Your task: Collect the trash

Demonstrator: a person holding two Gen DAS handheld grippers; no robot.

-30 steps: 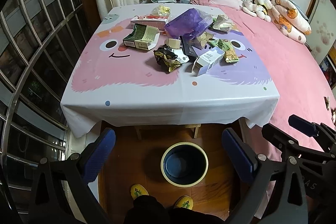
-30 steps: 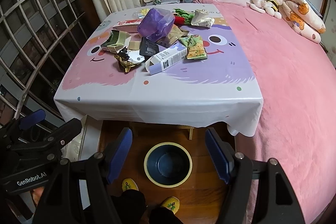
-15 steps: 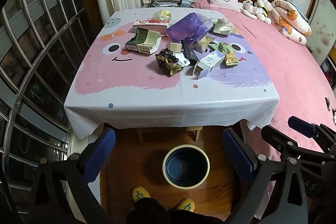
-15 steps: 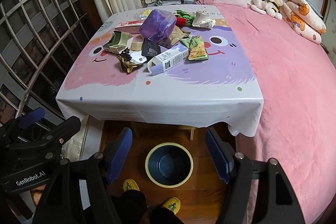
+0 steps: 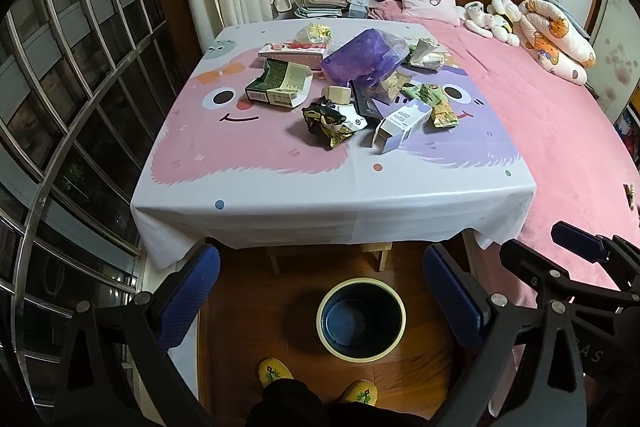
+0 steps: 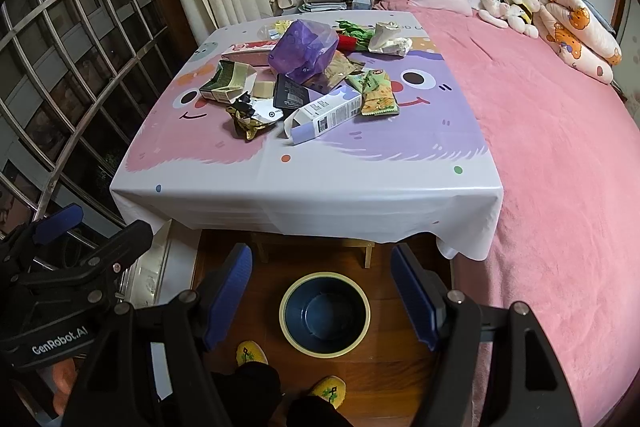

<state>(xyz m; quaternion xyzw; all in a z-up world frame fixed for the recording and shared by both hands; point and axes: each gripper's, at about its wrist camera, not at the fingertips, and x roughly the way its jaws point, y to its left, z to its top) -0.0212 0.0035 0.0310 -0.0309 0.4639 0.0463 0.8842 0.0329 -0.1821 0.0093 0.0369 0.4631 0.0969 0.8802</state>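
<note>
Left wrist view: left gripper (image 5: pixel 320 291) jaws apart, empty, above round navy cream-rimmed bin (image 5: pixel 361 319), sited for drops.
Right wrist view: right gripper (image 6: pixel 322 301) likewise apart; wrapper-and-carton trash pile (image 6: pixel 304 87) untouched mid-tablecloth (image 6: pixel 304 187).

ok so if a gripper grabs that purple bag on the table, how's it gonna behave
The purple bag looks thin, crinkled and half see-through, so it will likely collapse between the pads rather than hold its shape. It probably weighs little for its size. Since it rests on other wrappers, lifting it may drag or shift them.
</note>
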